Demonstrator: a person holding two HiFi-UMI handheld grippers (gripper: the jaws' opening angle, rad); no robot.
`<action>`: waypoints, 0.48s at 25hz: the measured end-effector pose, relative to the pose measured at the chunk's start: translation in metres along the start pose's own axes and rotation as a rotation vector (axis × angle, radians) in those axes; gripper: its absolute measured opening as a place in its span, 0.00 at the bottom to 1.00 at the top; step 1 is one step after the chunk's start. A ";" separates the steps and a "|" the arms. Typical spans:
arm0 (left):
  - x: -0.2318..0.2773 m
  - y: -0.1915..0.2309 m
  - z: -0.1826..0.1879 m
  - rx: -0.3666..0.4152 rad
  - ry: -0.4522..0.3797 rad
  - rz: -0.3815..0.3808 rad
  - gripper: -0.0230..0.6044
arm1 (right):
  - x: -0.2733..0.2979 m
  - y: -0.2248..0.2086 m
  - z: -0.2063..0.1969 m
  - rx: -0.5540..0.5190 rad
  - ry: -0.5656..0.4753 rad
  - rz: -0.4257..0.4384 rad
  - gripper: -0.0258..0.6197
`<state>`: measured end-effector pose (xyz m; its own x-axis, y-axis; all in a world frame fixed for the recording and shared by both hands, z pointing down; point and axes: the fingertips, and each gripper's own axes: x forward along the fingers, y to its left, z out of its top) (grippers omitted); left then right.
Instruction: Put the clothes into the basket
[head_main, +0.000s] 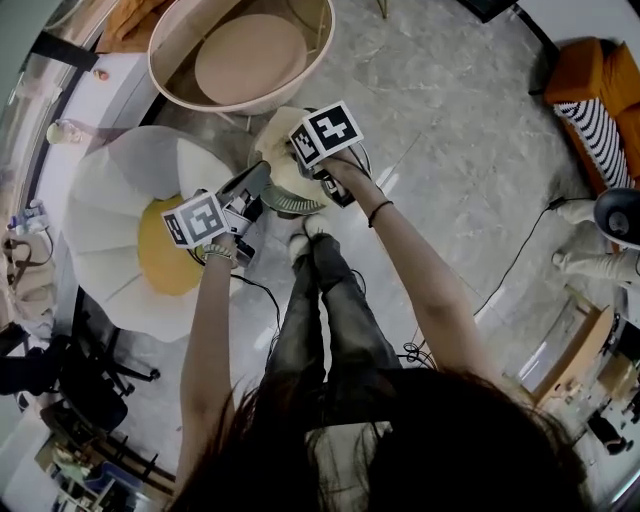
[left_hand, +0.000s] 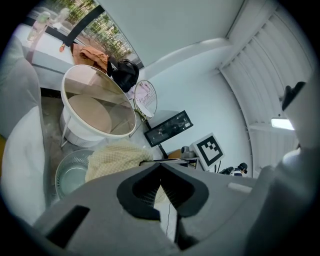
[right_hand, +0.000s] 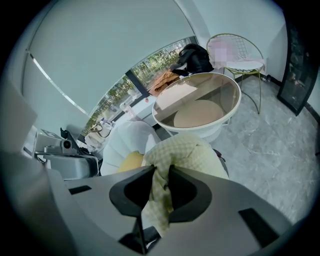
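Over basket: pale-yellow checked cloth bunched, clamped in right gripper; left gripper closed.

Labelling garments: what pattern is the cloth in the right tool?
Pale yellow check cloth; right gripper view.

basket: round grey wire basket on the floor, right in front of the person's feet
cloth: pale checked cloth over the basket, pinched in the right tongs
bench: round glass-topped bench just behind the basket
chair: white petal-shaped chair left of it, left tongs in between
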<state>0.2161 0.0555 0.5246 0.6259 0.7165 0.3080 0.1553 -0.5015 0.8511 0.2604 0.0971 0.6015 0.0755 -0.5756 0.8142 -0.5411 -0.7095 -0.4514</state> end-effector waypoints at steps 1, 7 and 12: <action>0.001 0.004 0.000 0.003 0.006 -0.002 0.05 | 0.004 -0.002 0.000 0.001 -0.001 -0.004 0.13; 0.010 0.024 -0.008 0.003 0.044 -0.010 0.05 | 0.024 -0.018 -0.004 0.008 -0.011 -0.034 0.14; 0.014 0.038 -0.018 -0.007 0.033 -0.001 0.05 | 0.041 -0.025 -0.015 0.038 -0.013 -0.032 0.16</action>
<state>0.2175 0.0550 0.5691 0.5998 0.7330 0.3209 0.1508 -0.4974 0.8543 0.2641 0.0974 0.6519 0.1033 -0.5578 0.8235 -0.5057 -0.7424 -0.4394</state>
